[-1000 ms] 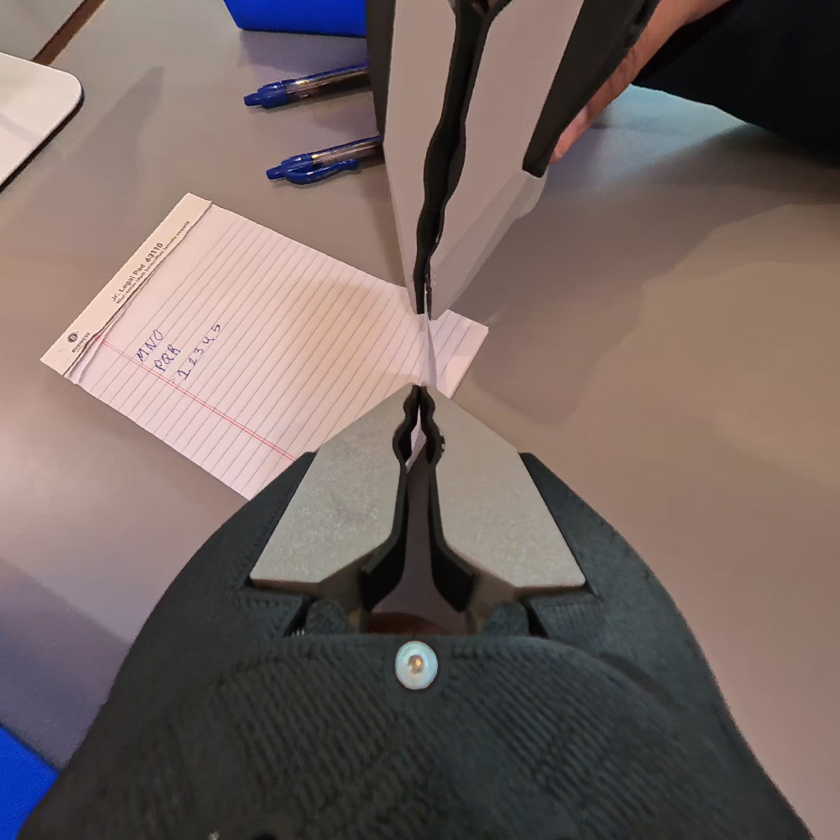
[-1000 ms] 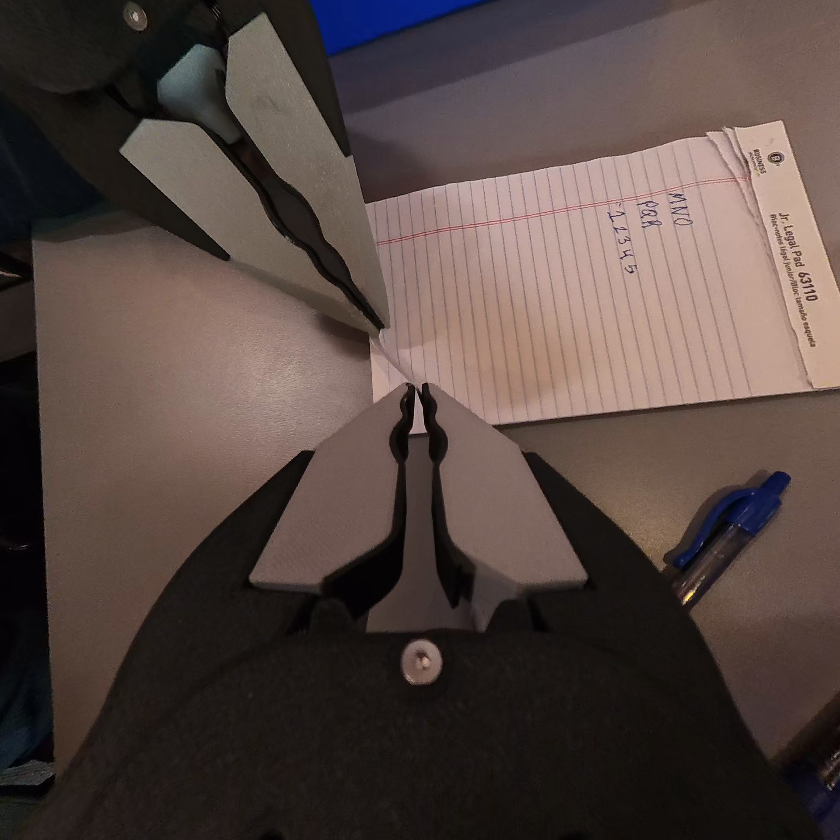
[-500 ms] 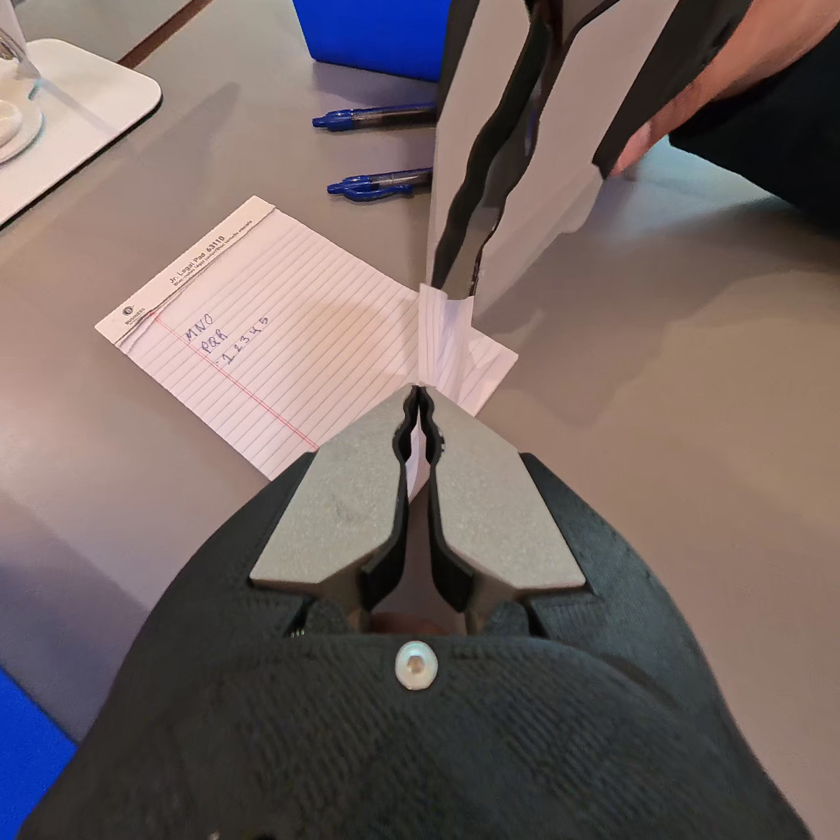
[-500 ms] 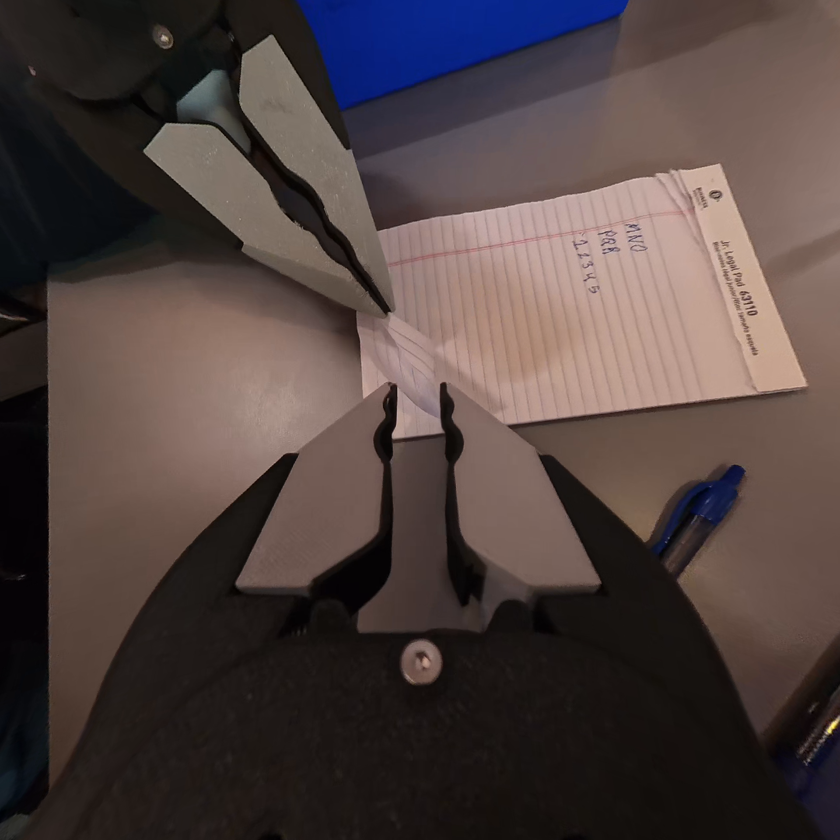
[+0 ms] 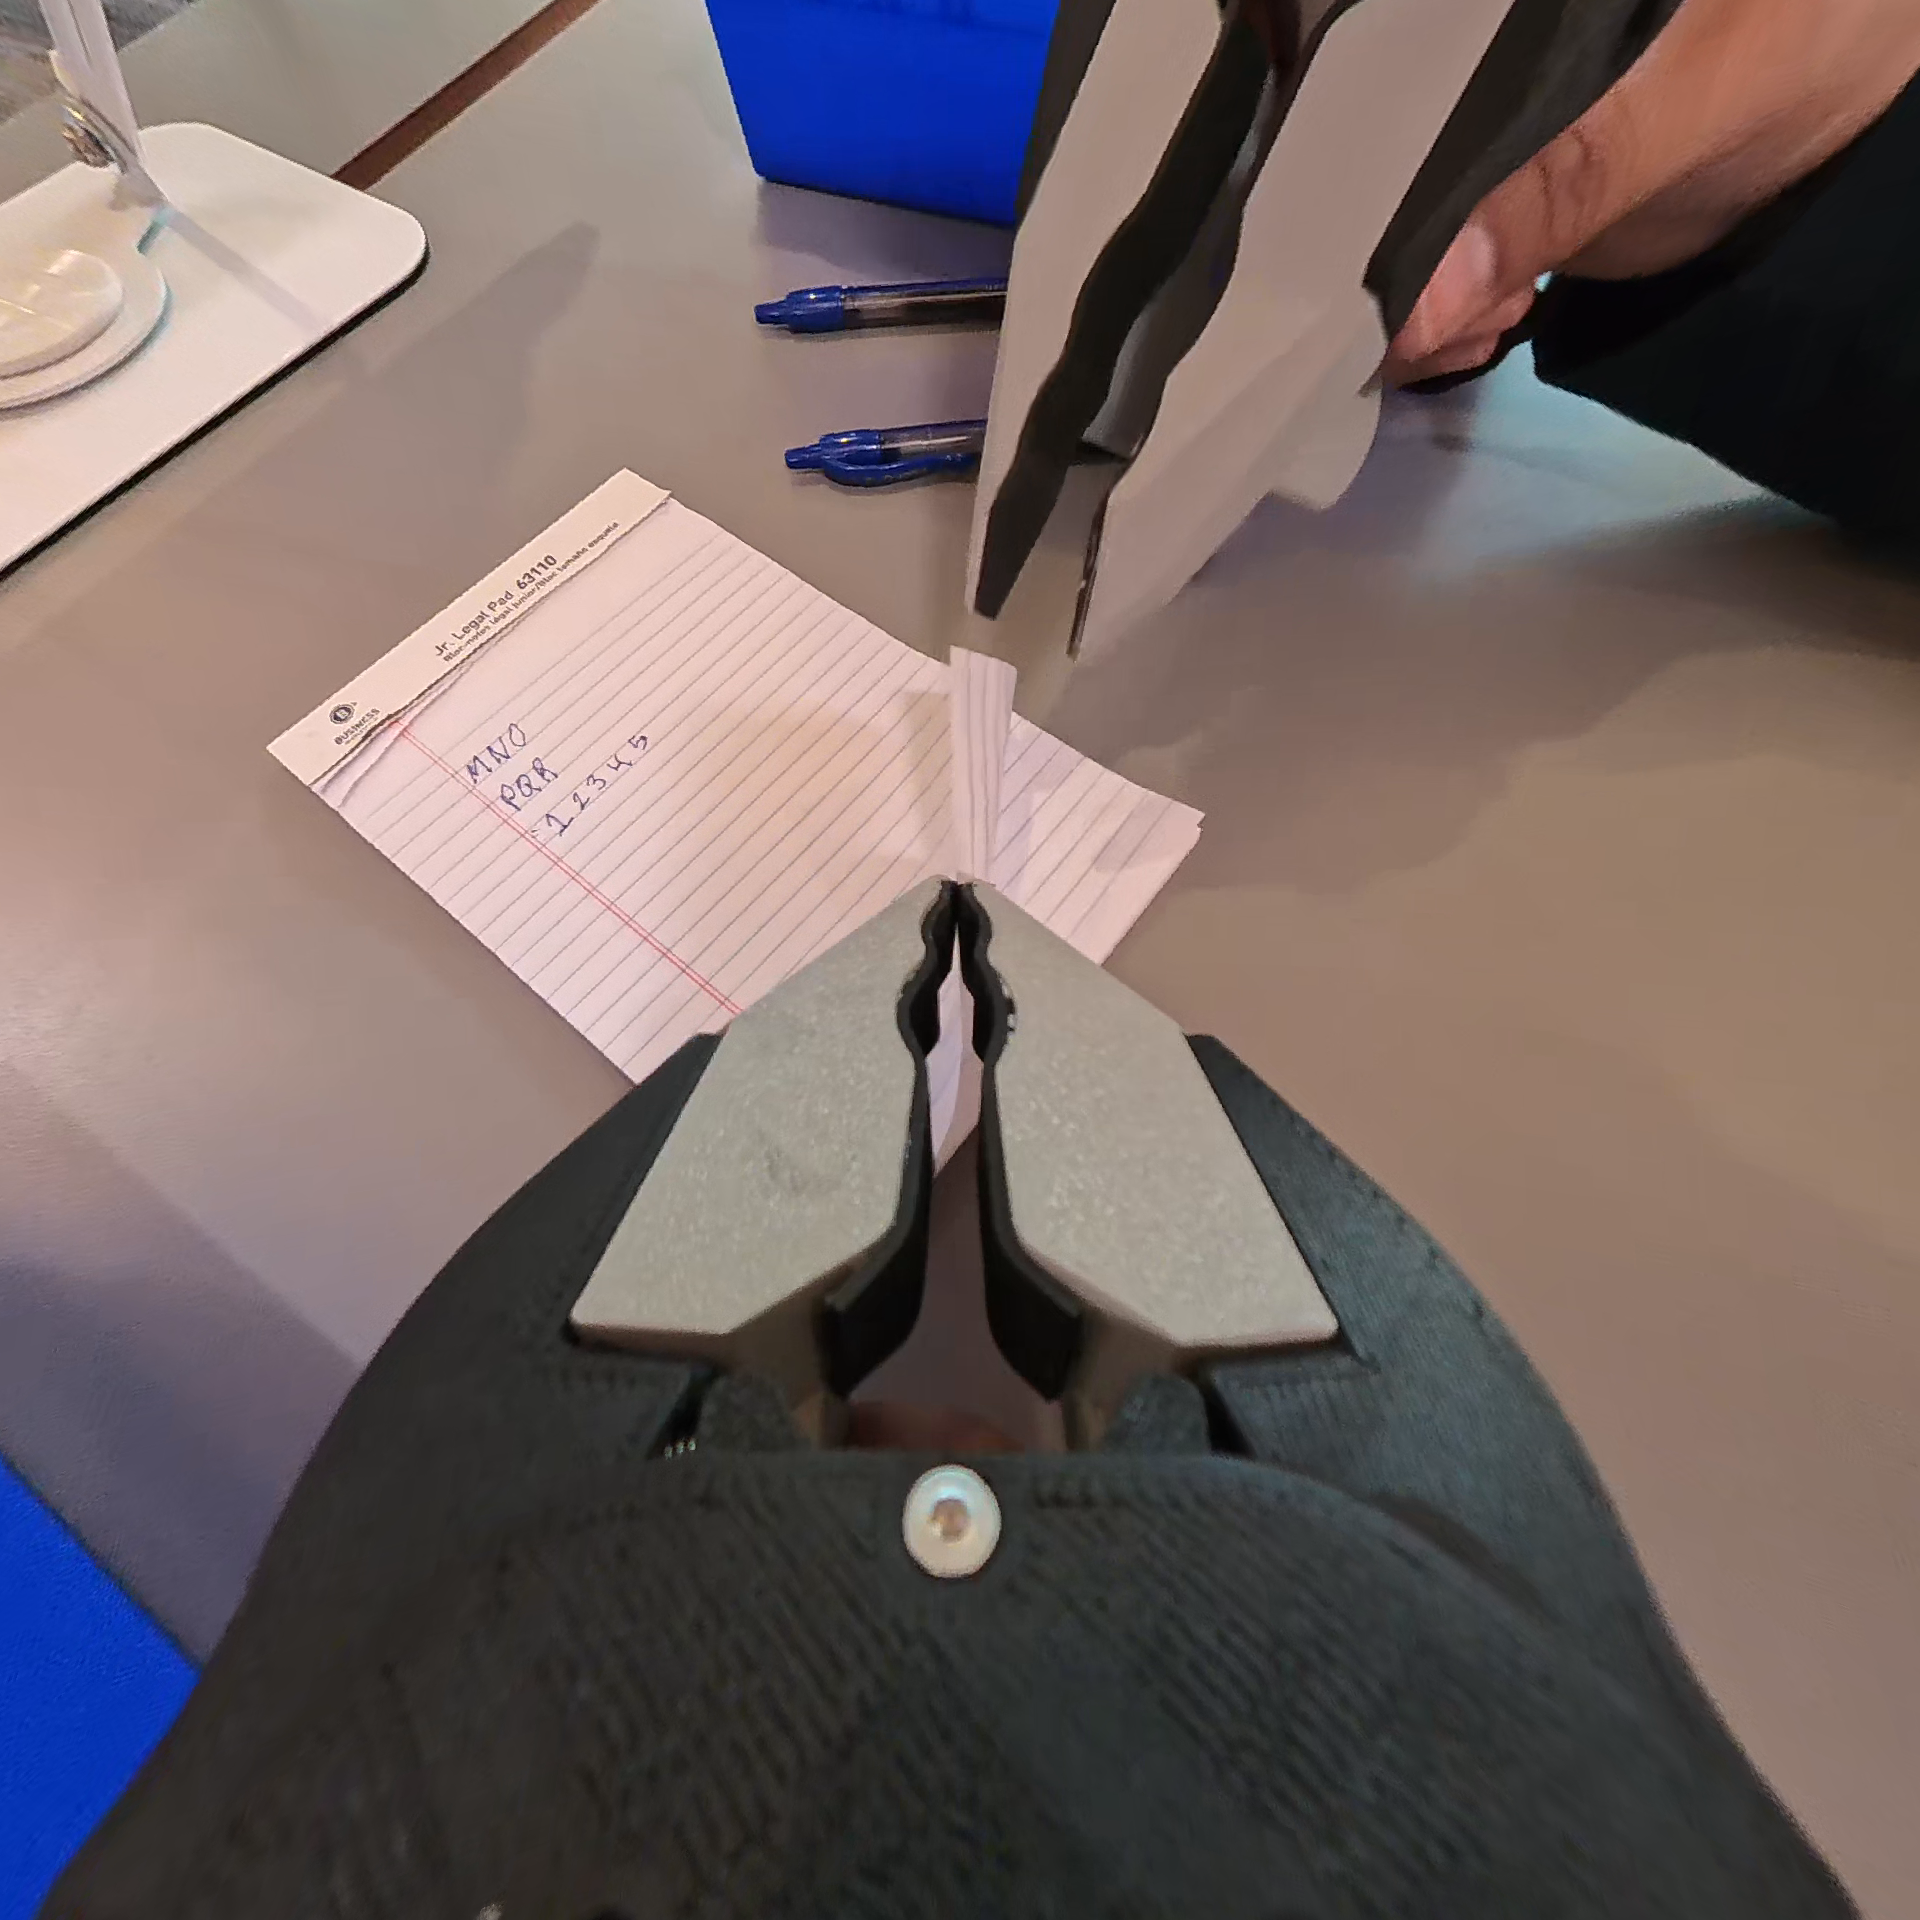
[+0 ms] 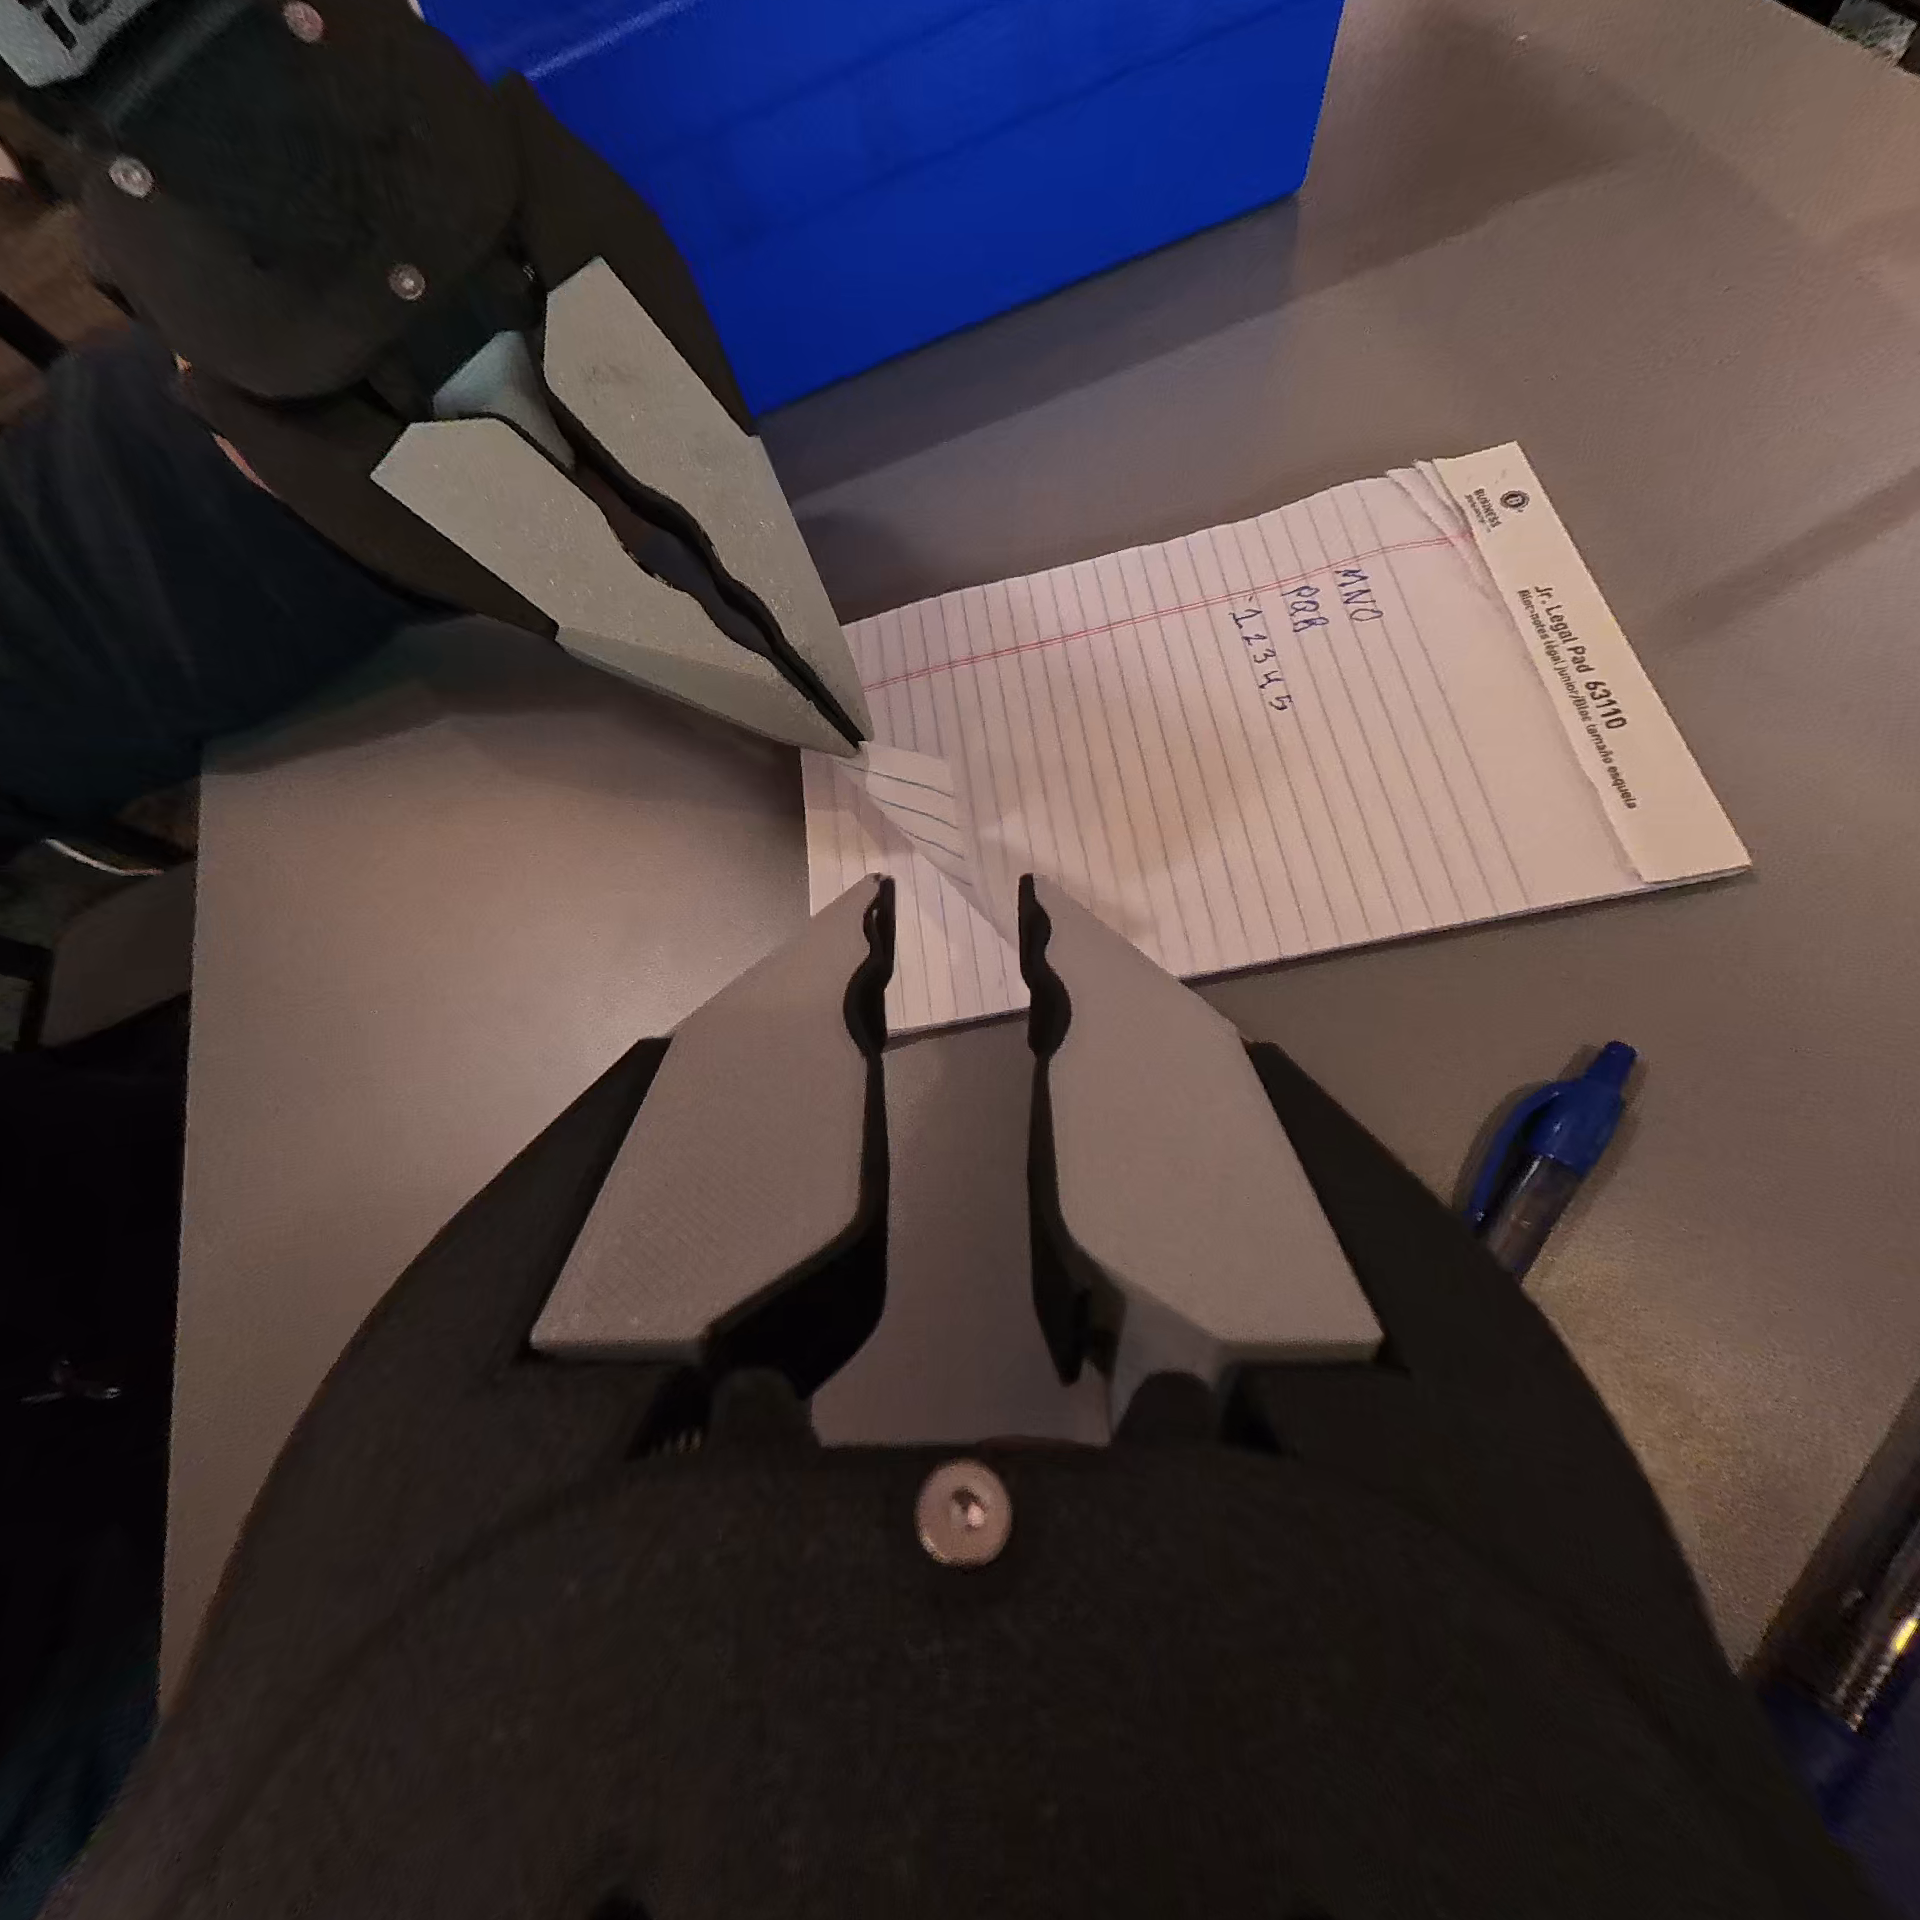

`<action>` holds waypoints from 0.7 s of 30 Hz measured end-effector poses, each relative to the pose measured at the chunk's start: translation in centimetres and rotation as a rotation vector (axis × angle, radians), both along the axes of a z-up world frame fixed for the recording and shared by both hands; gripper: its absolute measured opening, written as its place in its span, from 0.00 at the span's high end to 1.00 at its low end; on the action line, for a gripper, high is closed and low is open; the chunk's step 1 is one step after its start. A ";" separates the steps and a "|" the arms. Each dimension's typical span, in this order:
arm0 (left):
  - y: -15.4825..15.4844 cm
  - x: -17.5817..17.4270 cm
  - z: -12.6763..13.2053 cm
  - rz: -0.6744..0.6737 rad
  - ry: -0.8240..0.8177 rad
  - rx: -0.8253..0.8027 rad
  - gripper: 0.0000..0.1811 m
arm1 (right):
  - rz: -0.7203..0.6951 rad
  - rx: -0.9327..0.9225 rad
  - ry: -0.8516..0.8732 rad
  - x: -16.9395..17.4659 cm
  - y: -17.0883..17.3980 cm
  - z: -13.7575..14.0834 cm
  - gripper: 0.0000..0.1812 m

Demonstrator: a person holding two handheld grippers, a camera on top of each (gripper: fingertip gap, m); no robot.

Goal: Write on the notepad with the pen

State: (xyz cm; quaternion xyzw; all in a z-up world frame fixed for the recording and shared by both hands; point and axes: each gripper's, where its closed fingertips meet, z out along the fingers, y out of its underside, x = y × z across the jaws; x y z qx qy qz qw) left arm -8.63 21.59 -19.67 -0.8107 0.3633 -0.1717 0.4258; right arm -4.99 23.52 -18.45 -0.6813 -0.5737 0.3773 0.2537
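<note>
1. The left gripper is closed tight. It pinches the corner of the top sheet of the pad.
2. That corner is pulled up off the pad. The rest of the sheet lies flat.
3. In the left view the pad sits in the middle of the frame, a bit to the left, on the grey table. It is white with thin lines and a red line down one side. There is blue writing near its top.
4. The right gripper is open, with a clear gap between its two tips. It holds nothing.
5. In the right view the right gripper's tips sit just over the near end of the pad, close to the lifted corner.
6. In the right view the left gripper comes in from the upper left. Its tip is on the pad's corner, with a bit of paper sticking out of it.
7. In the left view the right gripper hangs down from the top of the frame, just above the lifted corner and not touching it. A hand holds it at the upper right.
8. Two blue pens lie on the table past the pad in the left view. One pen is near the pad's far side. The other pen is farther back. No gripper holds a pen.
9. In the right view a blue pen lies at the right, near the pad but apart from it.
10. A blue box stands at the top of the left view.
11. A white tray is at the upper left, with a clear glass thing on it.
</note>
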 end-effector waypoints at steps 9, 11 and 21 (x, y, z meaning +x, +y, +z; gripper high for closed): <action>-0.4 0.5 0.0 -0.035 -0.002 0.003 1.00 | 0.032 0.065 -0.045 -0.9 -0.3 -1.8 1.00; -0.3 0.6 0.1 -0.037 0.007 0.026 1.00 | 0.030 0.065 -0.052 -0.9 -0.3 -1.9 1.00; 0.2 1.3 0.4 -0.025 0.009 0.089 0.91 | 0.094 0.032 -0.011 -1.3 -1.7 -1.1 1.00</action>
